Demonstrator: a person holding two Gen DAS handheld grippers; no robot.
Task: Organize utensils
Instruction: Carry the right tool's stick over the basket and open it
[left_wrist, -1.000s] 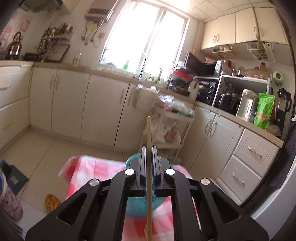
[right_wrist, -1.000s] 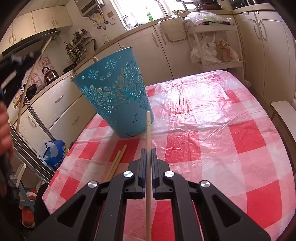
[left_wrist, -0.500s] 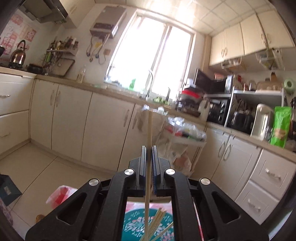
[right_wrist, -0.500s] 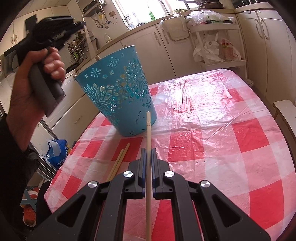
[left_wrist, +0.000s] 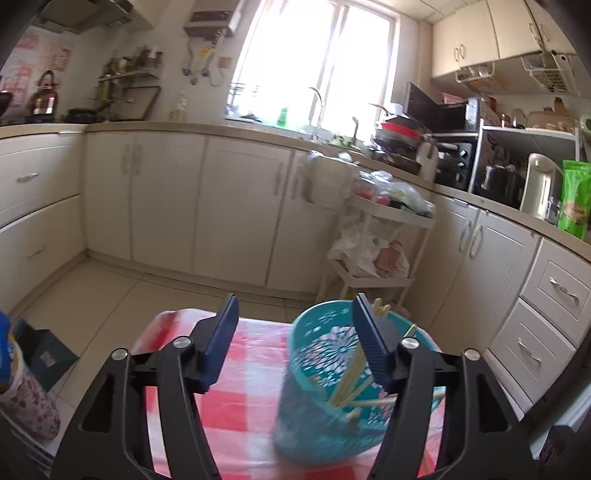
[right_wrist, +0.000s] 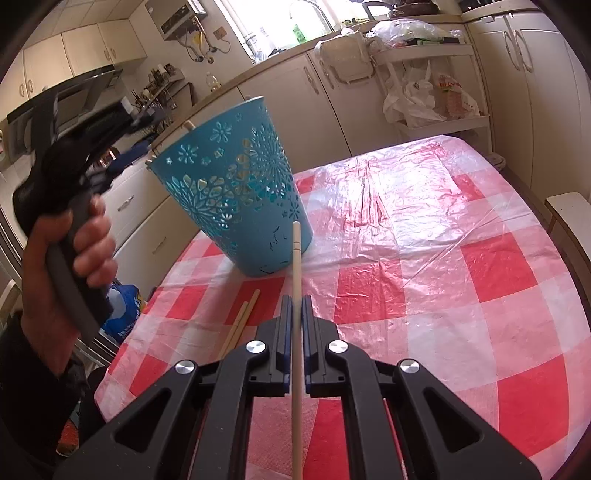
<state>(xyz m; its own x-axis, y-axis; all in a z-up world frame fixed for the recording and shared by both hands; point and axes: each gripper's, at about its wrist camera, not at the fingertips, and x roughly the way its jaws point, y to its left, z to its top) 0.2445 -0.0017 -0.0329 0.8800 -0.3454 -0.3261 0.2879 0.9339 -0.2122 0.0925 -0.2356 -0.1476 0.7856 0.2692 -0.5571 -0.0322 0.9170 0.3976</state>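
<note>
Chopstick (right_wrist: 296, 295) pinched in right gripper (right_wrist: 294, 314) points lengthwise toward basket (right_wrist: 236, 192); left gripper (left_wrist: 295, 332) is opening, empty.

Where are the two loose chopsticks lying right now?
In the right wrist view, the loose chopsticks lie on the checked tablecloth, just in front of the blue basket, left of the right gripper.
</note>
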